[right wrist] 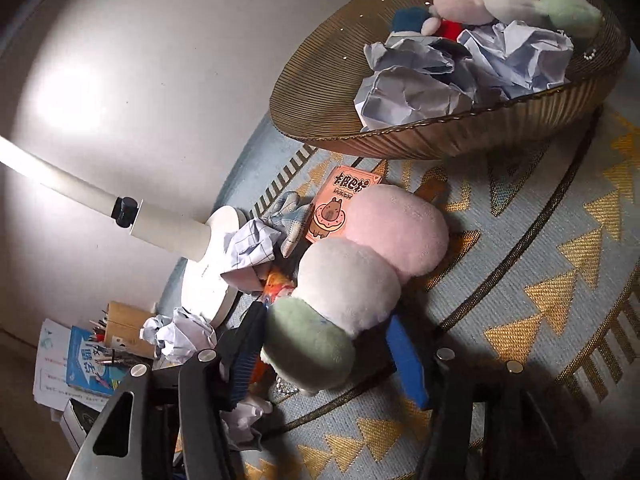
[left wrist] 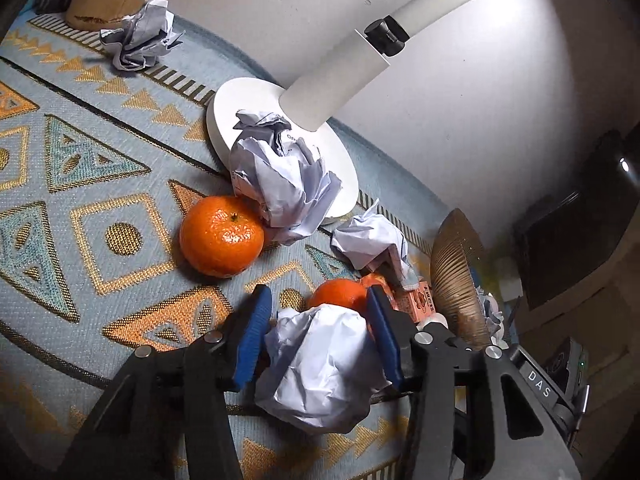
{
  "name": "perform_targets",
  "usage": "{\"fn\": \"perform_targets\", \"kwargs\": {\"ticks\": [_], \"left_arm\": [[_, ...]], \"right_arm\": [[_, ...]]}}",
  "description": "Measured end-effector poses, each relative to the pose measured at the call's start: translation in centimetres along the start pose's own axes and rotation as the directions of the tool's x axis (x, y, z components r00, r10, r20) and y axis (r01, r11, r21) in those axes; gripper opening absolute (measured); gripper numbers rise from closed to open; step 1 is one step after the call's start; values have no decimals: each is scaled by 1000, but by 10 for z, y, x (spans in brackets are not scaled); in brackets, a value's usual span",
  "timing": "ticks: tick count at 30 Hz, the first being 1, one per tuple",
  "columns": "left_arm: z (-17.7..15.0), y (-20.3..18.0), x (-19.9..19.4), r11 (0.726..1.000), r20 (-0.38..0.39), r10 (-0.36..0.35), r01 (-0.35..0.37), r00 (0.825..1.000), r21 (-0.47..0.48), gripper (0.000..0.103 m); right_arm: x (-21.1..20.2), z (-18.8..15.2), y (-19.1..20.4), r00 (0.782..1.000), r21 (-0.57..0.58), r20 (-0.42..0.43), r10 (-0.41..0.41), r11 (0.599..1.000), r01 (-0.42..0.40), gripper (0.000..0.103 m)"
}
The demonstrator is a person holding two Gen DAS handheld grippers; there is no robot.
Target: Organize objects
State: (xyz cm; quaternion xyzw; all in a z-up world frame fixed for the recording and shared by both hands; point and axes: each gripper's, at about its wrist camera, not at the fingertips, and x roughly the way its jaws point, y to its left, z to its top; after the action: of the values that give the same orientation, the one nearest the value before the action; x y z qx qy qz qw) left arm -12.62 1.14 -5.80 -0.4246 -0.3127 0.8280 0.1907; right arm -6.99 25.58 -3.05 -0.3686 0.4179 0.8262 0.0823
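In the left wrist view my left gripper [left wrist: 320,300] has its blue pads on both sides of a crumpled white paper ball [left wrist: 320,364] and looks shut on it. A small orange [left wrist: 340,294] lies just past it, a bigger orange [left wrist: 221,235] further left. In the right wrist view my right gripper [right wrist: 328,320] straddles a plush toy of three balls, green [right wrist: 308,346], white [right wrist: 348,280] and pink [right wrist: 394,226]; the jaws stand wide, beside the green end, and whether they press it I cannot tell. A ribbed brown bowl [right wrist: 400,140] holds paper and another plush.
A white lamp base [left wrist: 280,148] with its arm stands by the wall, with more paper balls [left wrist: 280,184] [left wrist: 140,36] [left wrist: 370,240] around it. A pink card box [right wrist: 340,204] lies near the bowl. The patterned cloth [left wrist: 80,220] covers the table. Books and pens [right wrist: 92,356] lie beyond the table edge.
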Motion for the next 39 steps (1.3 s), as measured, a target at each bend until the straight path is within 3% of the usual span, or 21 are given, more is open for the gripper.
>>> {"fn": "perform_targets", "kwargs": {"ticks": [5, 8, 10, 14, 16, 19, 21, 26, 31, 33, 36, 39], "left_arm": [[-10, 1, -21, 999, -48, -38, 40, 998, 30, 41], [-23, 1, -47, 996, -98, -67, 72, 993, 51, 40], [-34, -1, -65, 994, -131, -49, 62, 990, 92, 40], [-52, 0, -86, 989, -167, 21, 4, 986, 149, 40], [-61, 2, -91, 987, -167, 27, 0, 986, 161, 40], [-69, 12, -102, 991, -125, 40, -24, 991, 129, 57], [-70, 19, -108, 994, -112, 57, -45, 992, 104, 79], [-74, 41, -132, 998, -77, 17, -13, 997, 56, 80], [-93, 35, -148, 995, -46, -12, 16, 999, 94, 83], [-107, 24, -151, 991, -43, -13, 18, 999, 134, 84], [-130, 4, -151, 973, -26, 32, -25, 999, 228, 91], [-149, -5, -153, 952, -5, 99, -93, 995, 293, 92]], "right_arm": [[-20, -4, -10, 995, -141, -63, 81, 986, -89, 55], [-46, -12, -14, 980, -302, -141, 143, 936, -180, 55], [-65, -24, -12, 969, -454, -201, 147, 862, -225, 56], [-87, -62, -2, 949, -722, -311, 52, 636, -272, 56], [-90, -76, -9, 947, -778, -321, -15, 575, -255, 59], [-84, -84, -14, 950, -822, -295, -104, 534, -198, 68], [-84, -82, -19, 955, -823, -272, -115, 542, -170, 72], [-91, -82, -27, 960, -778, -269, -84, 606, -165, 85], [-87, -78, -45, 942, -648, -327, -73, 743, -168, 87], [-89, -76, -46, 947, -620, -316, -60, 769, -158, 89], [-87, -78, -42, 950, -610, -303, -79, 782, -129, 89], [-86, -85, -37, 956, -635, -273, -109, 767, -94, 89]]}}
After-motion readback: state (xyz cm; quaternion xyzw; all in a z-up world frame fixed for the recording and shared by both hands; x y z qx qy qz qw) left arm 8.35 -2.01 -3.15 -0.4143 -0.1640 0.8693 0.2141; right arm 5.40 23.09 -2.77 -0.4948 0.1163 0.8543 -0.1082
